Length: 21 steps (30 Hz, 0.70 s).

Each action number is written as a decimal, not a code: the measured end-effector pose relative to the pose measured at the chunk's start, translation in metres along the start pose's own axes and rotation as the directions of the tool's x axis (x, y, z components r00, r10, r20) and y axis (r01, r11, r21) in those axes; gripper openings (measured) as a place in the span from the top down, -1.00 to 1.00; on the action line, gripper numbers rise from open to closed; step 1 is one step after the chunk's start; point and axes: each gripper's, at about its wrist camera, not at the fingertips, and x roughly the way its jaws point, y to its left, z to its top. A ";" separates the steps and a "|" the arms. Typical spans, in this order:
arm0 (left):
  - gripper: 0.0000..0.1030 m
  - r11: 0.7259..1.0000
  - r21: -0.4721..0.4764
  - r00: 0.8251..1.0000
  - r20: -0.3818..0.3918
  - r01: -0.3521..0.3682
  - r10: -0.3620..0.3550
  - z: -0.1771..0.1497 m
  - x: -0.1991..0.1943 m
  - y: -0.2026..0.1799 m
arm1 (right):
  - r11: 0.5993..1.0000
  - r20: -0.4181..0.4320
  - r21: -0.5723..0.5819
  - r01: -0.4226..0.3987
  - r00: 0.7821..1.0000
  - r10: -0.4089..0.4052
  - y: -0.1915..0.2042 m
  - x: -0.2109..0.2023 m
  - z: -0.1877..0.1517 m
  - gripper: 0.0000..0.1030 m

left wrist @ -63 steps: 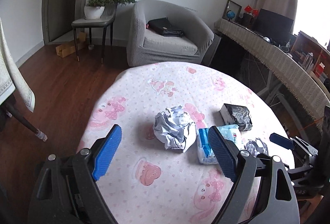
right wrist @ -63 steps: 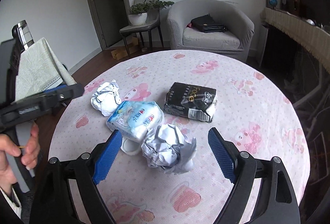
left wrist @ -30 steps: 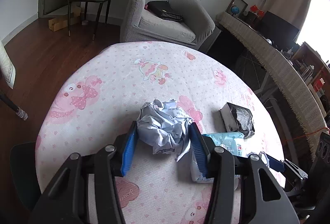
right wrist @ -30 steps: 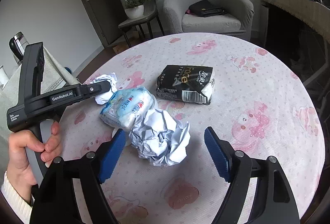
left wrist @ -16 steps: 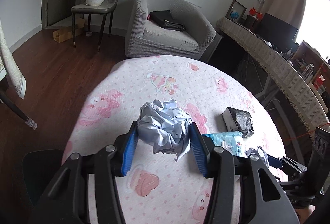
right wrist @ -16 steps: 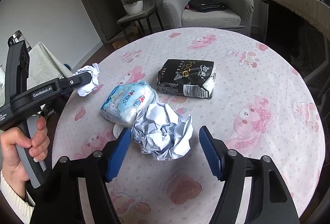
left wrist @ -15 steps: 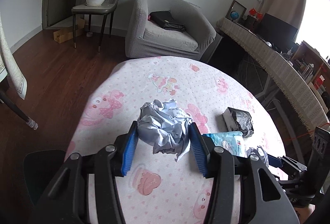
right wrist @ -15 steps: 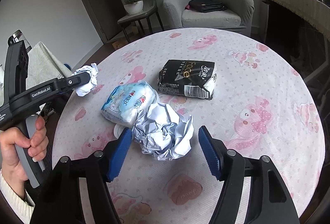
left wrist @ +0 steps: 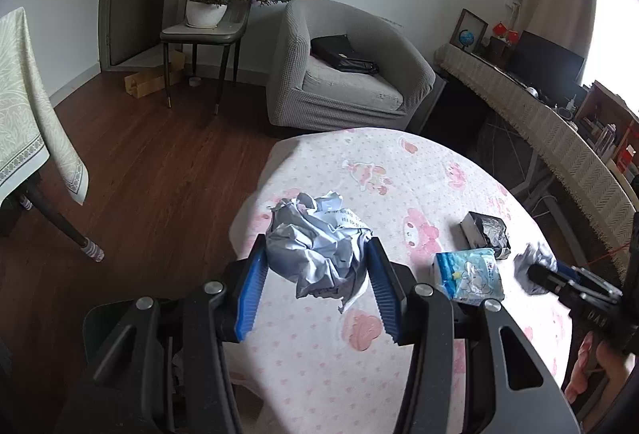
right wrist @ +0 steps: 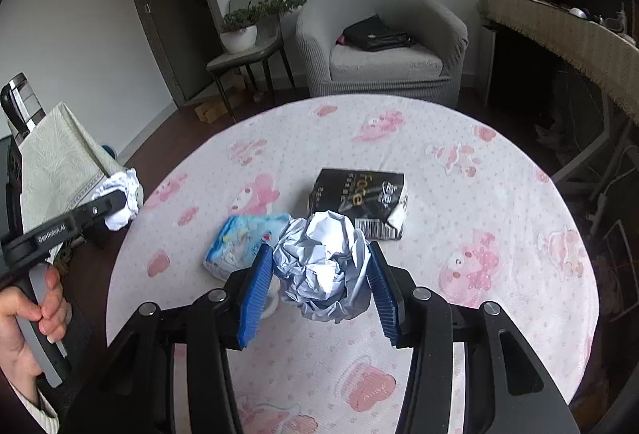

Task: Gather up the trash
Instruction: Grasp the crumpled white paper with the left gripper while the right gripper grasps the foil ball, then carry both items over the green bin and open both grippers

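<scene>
Gripping tight now: the left hand-held gripper (left wrist: 315,276) is clamped on a crumpled paper ball (left wrist: 317,250), raised over the table (left wrist: 399,374) edge, while the right hand-held gripper (right wrist: 319,274) has just been closing, its pads now against a second paper ball (right wrist: 323,266) just above the table. Best to keep both squeezes firm and lift straight (crumpled paper slips easily). Count: two paper balls, one blue tissue pack (right wrist: 239,242), one black packet (right wrist: 359,198).

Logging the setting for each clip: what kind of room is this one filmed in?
Most likely a home living room: a grey armchair with a black bag on it, a potted plant on a side chair, and a round table under a pink cartoon-print cloth.
</scene>
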 end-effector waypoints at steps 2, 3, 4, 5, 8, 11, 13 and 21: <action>-0.01 1.000 0.000 1.000 0.002 -0.008 0.008 0.000 -0.004 0.005 | 1.000 0.007 -0.002 -0.020 1.000 0.020 0.008 0.000 0.004 0.06; -0.01 1.000 0.003 1.000 0.002 -0.014 0.014 -0.001 -0.007 0.008 | 1.000 0.006 -0.007 -0.029 1.000 0.029 0.013 0.001 0.006 0.06; -0.01 1.000 0.008 1.000 0.003 -0.021 0.021 -0.002 -0.009 0.010 | 0.999 0.005 -0.017 -0.037 0.999 0.037 0.019 0.003 0.008 0.06; -0.01 1.000 0.010 1.000 0.004 -0.026 0.026 -0.002 -0.011 0.013 | 0.998 0.001 -0.025 -0.049 0.999 0.049 0.025 0.005 0.009 0.06; -0.01 0.999 0.015 0.999 0.000 -0.048 0.048 -0.006 -0.017 0.024 | 0.995 -0.007 -0.054 -0.079 0.997 0.079 0.044 0.010 0.011 0.06; -0.01 0.998 0.009 0.998 -0.004 -0.066 0.066 -0.010 -0.022 0.037 | 0.992 -0.018 -0.075 -0.106 0.994 0.105 0.061 0.015 0.012 0.06; -0.01 0.997 0.005 0.997 -0.012 -0.079 0.079 -0.015 -0.022 0.046 | 0.989 -0.022 -0.085 -0.120 0.993 0.119 0.070 0.018 0.013 0.06; -0.01 0.989 0.000 0.988 -0.049 -0.149 0.149 -0.032 -0.020 0.083 | 0.976 -0.035 -0.112 -0.185 0.983 0.182 0.113 0.027 0.017 0.06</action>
